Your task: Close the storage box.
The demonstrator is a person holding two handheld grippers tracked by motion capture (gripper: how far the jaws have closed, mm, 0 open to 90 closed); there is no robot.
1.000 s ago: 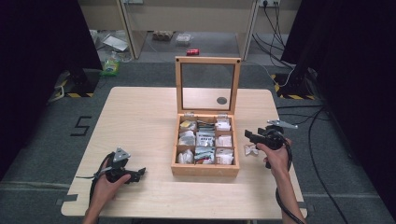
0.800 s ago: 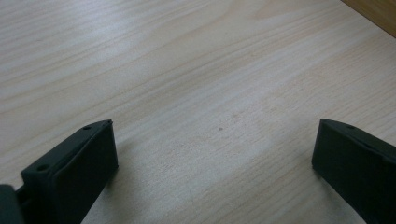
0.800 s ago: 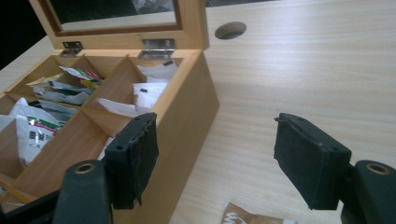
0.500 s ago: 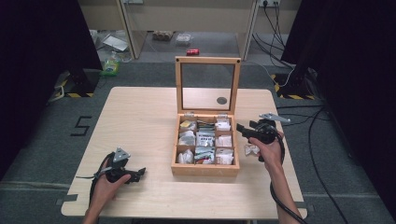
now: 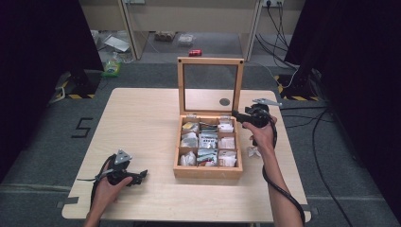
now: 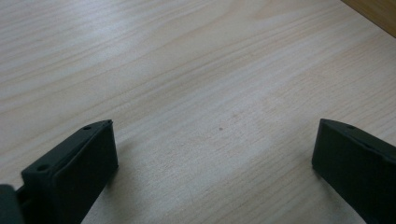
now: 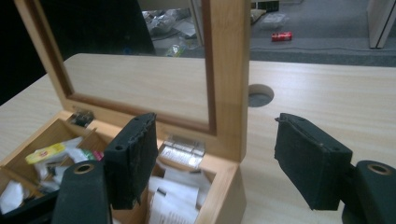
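A wooden box (image 5: 207, 171) with several compartments of tea packets (image 5: 207, 142) stands mid-table, its glass lid (image 5: 210, 87) raised upright. My right gripper (image 5: 236, 114) hovers open at the box's back right corner. In the right gripper view, my right gripper (image 7: 215, 123) has its jaws on either side of the lid's right frame post (image 7: 229, 70), one over the box and one outside it, and neither is touching. My left gripper (image 5: 141, 175) rests open on the table's front left. In the left gripper view, my left gripper (image 6: 217, 126) has bare wood between its jaws.
A small white packet (image 5: 253, 151) lies on the table just right of the box. A round cable hole (image 7: 260, 95) sits in the tabletop behind the lid. Cables and clutter lie on the floor beyond the far edge.
My right gripper has moved forward and leftward, from beside the box's right wall to the lid's right post. The left gripper has stayed still.
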